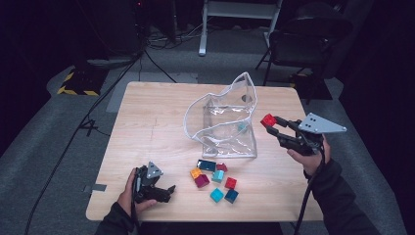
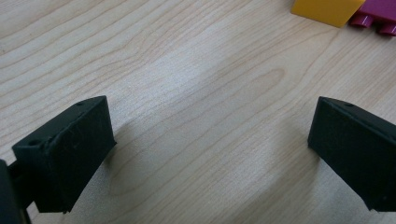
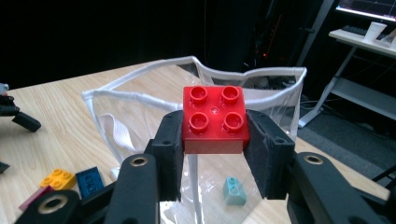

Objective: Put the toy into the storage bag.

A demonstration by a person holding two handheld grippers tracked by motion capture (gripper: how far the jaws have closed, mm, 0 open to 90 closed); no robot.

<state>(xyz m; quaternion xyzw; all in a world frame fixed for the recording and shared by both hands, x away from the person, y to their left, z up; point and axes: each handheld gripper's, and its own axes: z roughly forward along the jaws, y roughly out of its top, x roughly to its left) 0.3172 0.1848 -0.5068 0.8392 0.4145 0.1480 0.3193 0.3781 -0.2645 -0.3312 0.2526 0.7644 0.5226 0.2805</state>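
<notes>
Your table point(image 2: 196, 93) pale wood with visible grain and a matt finish, your red brick point(image 3: 215, 119) smooth glossy plastic with studs, the pouch point(image 1: 227, 129) clear shiny film with white cloth-like edging, your right hand-held gripper point(image 3: 215, 154) with matt black, faintly rough pads.

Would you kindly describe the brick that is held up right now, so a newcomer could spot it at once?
Start at the clear plastic bag standing open in the middle of the wooden table. Just to its right, the right claw is raised above the tabletop, shut on a red brick. It is a square brick with four studs, and unlike the loose bricks lying in front of the bag, it is off the table.
</notes>
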